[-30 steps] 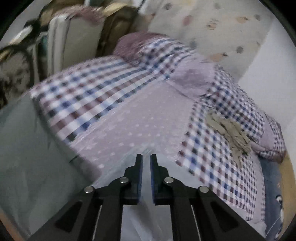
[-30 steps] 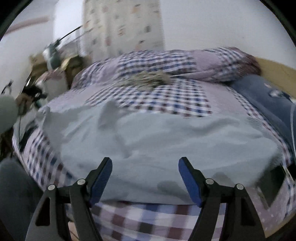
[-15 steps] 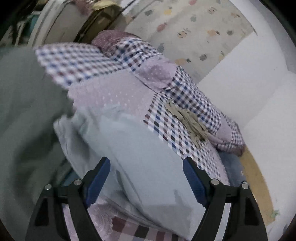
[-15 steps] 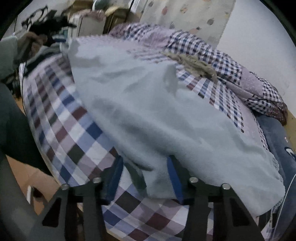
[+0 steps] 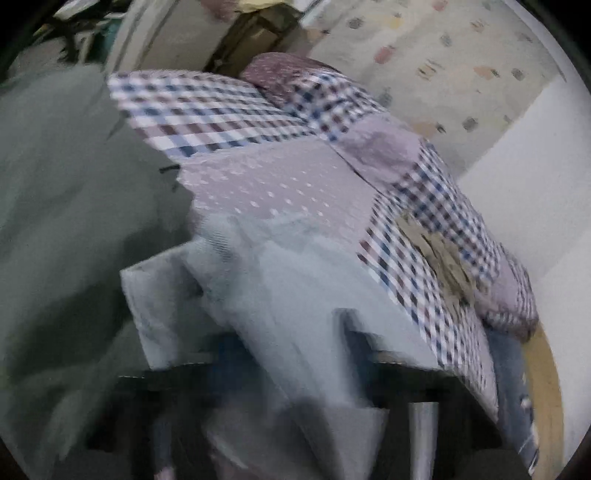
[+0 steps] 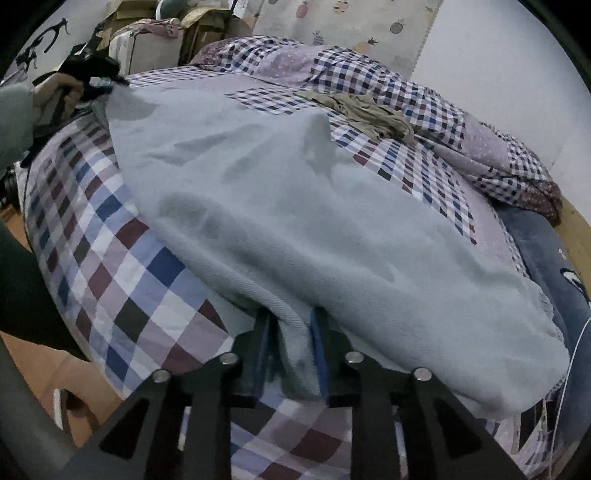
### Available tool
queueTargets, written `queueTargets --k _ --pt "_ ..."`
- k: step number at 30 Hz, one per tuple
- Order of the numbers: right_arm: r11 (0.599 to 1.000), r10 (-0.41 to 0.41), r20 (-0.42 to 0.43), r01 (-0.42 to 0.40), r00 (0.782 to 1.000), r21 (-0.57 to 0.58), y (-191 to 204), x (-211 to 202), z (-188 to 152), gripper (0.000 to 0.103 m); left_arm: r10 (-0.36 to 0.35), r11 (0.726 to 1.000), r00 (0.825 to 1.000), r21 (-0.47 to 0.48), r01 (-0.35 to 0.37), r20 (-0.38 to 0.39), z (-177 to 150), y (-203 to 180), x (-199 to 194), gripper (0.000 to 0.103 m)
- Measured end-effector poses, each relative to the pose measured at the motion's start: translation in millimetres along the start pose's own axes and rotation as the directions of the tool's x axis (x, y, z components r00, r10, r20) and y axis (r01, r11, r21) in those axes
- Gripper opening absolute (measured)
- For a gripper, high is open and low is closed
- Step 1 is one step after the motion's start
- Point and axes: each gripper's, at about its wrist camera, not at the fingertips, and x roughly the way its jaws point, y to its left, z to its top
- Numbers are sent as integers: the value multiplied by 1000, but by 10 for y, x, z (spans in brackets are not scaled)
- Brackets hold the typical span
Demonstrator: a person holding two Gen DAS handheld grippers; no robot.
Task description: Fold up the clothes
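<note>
Since half a sec ago the right hand-held gripper (image 6: 291, 354) went from closing round the near hem to clamped tight on it; the left hand-held gripper (image 5: 284, 354) went from wide apart to buried in cloth, w/ heavy blur.

Pale blue garment (image 6: 295, 206) lies spread over the checked quilt (image 6: 122, 280) on the bed, filling mid frame in the right view. Right pinches the bottom-centre edge; the left one (image 6: 88, 79), upper left of that frame, seems to grip the far corner, but whether its jaws are together I can't tell. Holding two ends likely keeps the cloth taut and flat for a fold.

Beige garment (image 6: 365, 112) sits upper right on the quilt, dark blue one (image 6: 546, 258) at right edge.

No readable writing or labels; pineapple-print curtain (image 6: 332, 18) only.
</note>
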Motion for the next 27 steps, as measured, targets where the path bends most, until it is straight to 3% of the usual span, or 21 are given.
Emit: queueTargets --k 3,4,5,9,11,14,20,21,23,24,27 --pt "998 -52 -7 51 999 -40 83 27 8 19 -44 999 997 -12 44 59 44 24 -111 5" --pt "996 -76 -13 76 997 -36 85 6 16 7 -61 998 995 -11 62 81 59 25 -161 5" --pt "995 -96 -2 96 995 -13 64 -60 24 4 -78 997 992 -10 79 104 74 25 -211 5" --pt "990 -126 4 126 992 56 47 -218 28 2 -145 989 971 -2 148 192 135 27 -412 5" --pt "994 -94 -56 97 994 44 112 -125 -16 2 -116 993 979 4 117 168 146 94 -277 5" --pt "996 -84 -114 86 990 16 180 -42 -39 4 -37 997 997 -59 41 71 57 339 8 5" --pt "986 49 -114 -29 992 164 -164 -331 250 16 -59 997 995 -36 63 80 49 348 -83 5" --pt "980 96 -93 -78 991 182 -218 -386 364 22 -63 997 995 -43 67 79 47 366 -82 5" --pt "961 188 -48 -174 981 214 -324 -496 590 32 -68 996 995 -53 72 76 36 394 -93 5" --pt "949 235 -26 -224 972 223 -368 -553 710 42 -65 996 995 -51 68 75 34 397 -92 5" --pt "933 336 12 -335 942 130 -285 -706 1124 51 -59 997 996 -50 62 73 48 392 -70 5"
